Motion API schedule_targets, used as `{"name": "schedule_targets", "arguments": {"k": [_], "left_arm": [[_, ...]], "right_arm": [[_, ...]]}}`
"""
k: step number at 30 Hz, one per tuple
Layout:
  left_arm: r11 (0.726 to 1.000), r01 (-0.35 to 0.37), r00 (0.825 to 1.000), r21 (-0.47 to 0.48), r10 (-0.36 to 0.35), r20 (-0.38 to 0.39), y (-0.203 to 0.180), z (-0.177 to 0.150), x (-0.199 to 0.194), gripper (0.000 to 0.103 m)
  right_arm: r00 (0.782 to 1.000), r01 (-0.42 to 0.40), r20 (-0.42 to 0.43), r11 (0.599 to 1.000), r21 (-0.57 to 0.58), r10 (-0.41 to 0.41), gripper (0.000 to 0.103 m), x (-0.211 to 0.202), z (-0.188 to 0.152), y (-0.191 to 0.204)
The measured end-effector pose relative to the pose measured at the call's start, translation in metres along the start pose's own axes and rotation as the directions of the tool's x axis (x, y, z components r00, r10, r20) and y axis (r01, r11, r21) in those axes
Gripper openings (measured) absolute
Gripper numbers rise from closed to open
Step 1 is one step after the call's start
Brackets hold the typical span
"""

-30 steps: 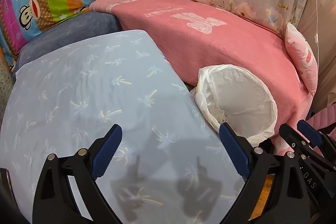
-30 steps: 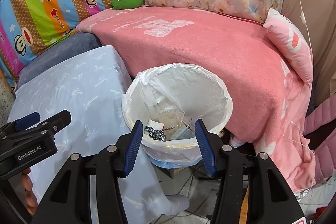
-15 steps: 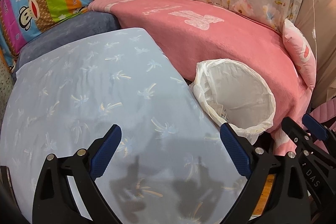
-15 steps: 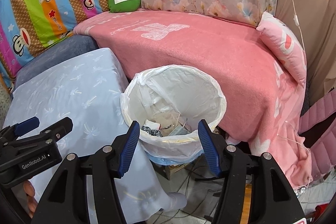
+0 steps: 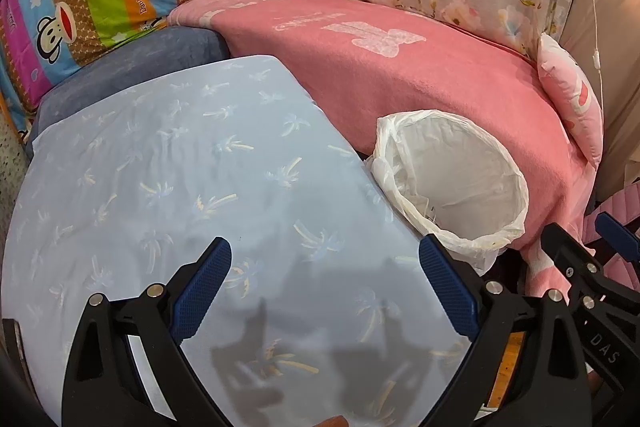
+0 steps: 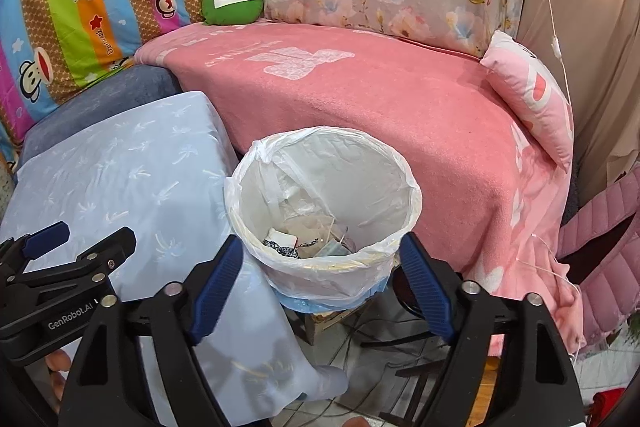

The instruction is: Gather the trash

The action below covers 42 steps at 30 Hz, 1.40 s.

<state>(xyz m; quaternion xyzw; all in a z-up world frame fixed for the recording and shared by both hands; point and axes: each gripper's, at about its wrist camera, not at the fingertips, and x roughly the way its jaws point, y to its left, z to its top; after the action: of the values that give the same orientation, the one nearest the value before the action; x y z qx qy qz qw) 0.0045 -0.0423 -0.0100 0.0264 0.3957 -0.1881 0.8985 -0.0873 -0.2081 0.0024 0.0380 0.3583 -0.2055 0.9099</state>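
My right gripper (image 6: 322, 283), jaws just opening wide and empty, tilts down over one lined trash bin (image 6: 332, 267); my left gripper (image 5: 324, 287) gapes empty too.

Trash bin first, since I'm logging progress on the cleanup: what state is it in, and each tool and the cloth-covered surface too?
Trash bin: upright, lined with a white bag, open, scraps at the bottom.
Right tool: open, jaws have just been widening, nothing between them.
Left tool: open, empty.
Blue cloth surface: no trash seen on it.

Bright, sharp fisheye views, edges bowed, soft shadows below
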Motion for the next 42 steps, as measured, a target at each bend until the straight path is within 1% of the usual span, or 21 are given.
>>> {"name": "schedule_targets", "arguments": {"k": [3, 10, 11, 12, 13, 22, 33, 42], "left_arm": [[1.000, -0.006, 1.000, -0.005, 0.006, 0.004, 0.0015, -0.0002, 0.0000, 0.091], [1.000, -0.015, 1.000, -0.001, 0.015, 0.009, 0.0005, -0.0018, -0.0003, 0.094], [1.000, -0.017, 1.000, 0.002, 0.017, 0.009, 0.0000, -0.0019, -0.0005, 0.094], [1.000, -0.018, 1.000, 0.004, 0.018, 0.010, -0.0006, -0.0020, -0.0010, 0.094], [1.000, -0.018, 1.000, 0.005, 0.018, 0.011, -0.0009, -0.0019, -0.0013, 0.094], [1.000, -0.026, 1.000, 0.008, 0.026, 0.012, -0.0015, -0.0016, -0.0019, 0.095], [1.000, -0.027, 1.000, 0.012, 0.027, 0.010, -0.0028, -0.0033, -0.0015, 0.096], [0.999, -0.043, 0.999, 0.013, 0.043, 0.011, -0.0045, -0.0066, -0.0005, 0.096]], "right_arm": [[1.000, 0.017, 0.002, 1.000, -0.015, -0.017, 0.084, -0.0001, -0.0015, 0.0010], [1.000, 0.028, 0.010, 0.999, -0.021, -0.028, 0.086, -0.0009, -0.0031, 0.0016], [1.000, 0.028, 0.012, 0.999, -0.022, -0.027, 0.088, -0.0012, -0.0033, 0.0018], [1.000, 0.026, 0.013, 0.999, -0.026, -0.026, 0.095, -0.0012, -0.0032, 0.0021], [1.000, 0.027, 0.014, 0.999, -0.027, -0.026, 0.097, -0.0016, -0.0033, 0.0026], [0.999, 0.029, 0.028, 0.999, -0.031, -0.028, 0.097, -0.0037, -0.0028, 0.0038], [0.999, 0.024, 0.025, 0.999, -0.032, -0.023, 0.097, -0.0033, -0.0058, 0.0062], [1.000, 0.022, 0.021, 0.999, -0.032, -0.021, 0.097, -0.0034, -0.0090, 0.0063]]}}
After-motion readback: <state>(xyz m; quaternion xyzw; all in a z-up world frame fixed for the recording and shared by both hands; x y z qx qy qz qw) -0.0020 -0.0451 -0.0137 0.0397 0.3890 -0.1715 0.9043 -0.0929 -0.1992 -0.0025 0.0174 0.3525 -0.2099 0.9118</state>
